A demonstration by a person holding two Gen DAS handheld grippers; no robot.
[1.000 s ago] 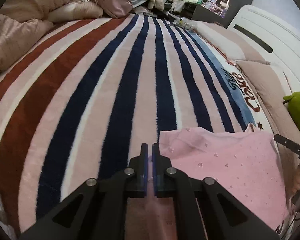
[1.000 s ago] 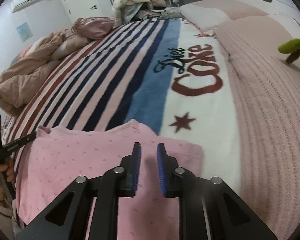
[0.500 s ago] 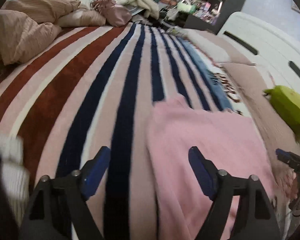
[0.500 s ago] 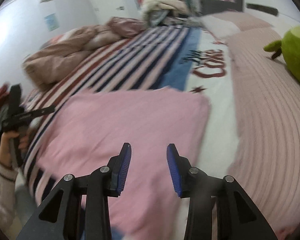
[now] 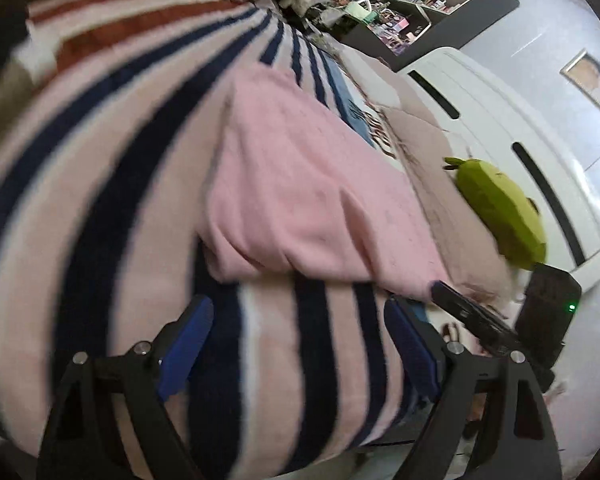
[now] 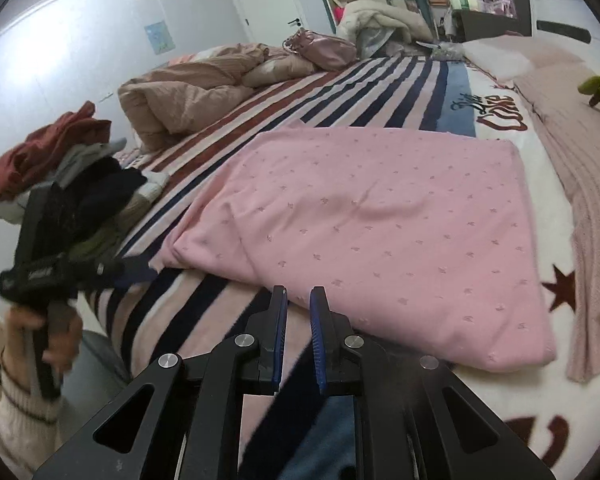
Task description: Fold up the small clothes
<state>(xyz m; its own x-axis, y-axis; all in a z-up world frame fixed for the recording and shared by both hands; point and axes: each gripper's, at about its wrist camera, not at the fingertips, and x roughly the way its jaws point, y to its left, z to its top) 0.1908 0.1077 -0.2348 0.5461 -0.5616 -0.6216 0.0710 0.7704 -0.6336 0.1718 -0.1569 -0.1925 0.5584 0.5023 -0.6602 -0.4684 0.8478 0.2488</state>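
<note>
A pink garment with small star marks point(image 6: 380, 232) lies folded flat on the striped blanket point(image 6: 340, 92). It also shows in the blurred left wrist view point(image 5: 296, 184). My left gripper point(image 5: 300, 344) is wide open and empty, just in front of the garment's near edge. It shows at the left of the right wrist view point(image 6: 132, 270), held by a hand. My right gripper point(image 6: 299, 312) is empty, its fingers a narrow gap apart, at the garment's near edge.
A pile of dark and red clothes point(image 6: 72, 172) sits at the bed's left edge. A crumpled beige duvet point(image 6: 192, 88) and a pink bag point(image 6: 324, 50) lie at the far end. A green plush toy point(image 5: 500, 212) rests by the white headboard point(image 5: 512, 128).
Both grippers let go of the pink garment and pulled back toward the bed's near edge. The left opened wide; the right opened, then narrowed. The garment now lies folded.
</note>
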